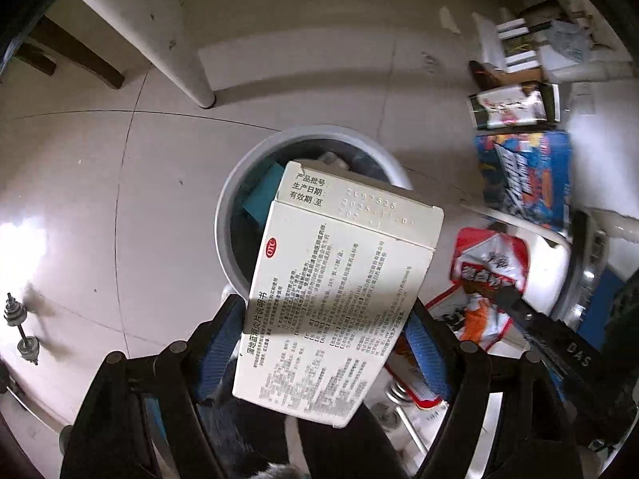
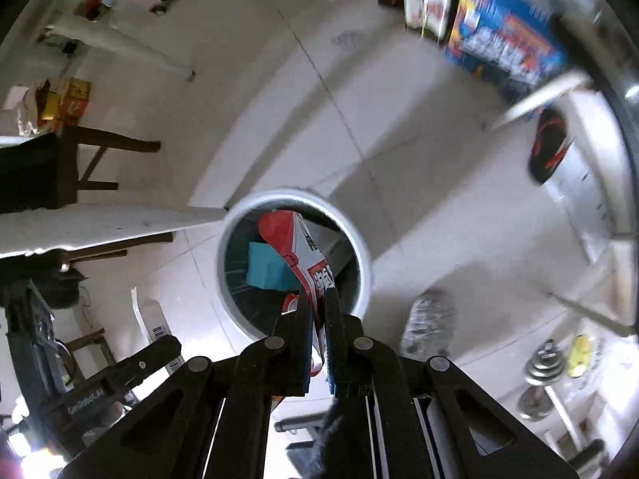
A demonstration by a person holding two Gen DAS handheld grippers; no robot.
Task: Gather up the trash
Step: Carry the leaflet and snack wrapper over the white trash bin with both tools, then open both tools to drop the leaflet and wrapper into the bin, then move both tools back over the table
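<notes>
Left gripper (image 1: 325,335), jaws spread wide with a white medicine carton (image 1: 339,287) between the blue pads; whether the pads still press it cannot be told. Right gripper (image 2: 319,319), jaws pressed nearly together, pinching a red-and-white wrapper (image 2: 297,247). Both items hang ahead of the jaws over the round grey bin (image 2: 365,255), apparently positioned so that release drops them in.
</notes>
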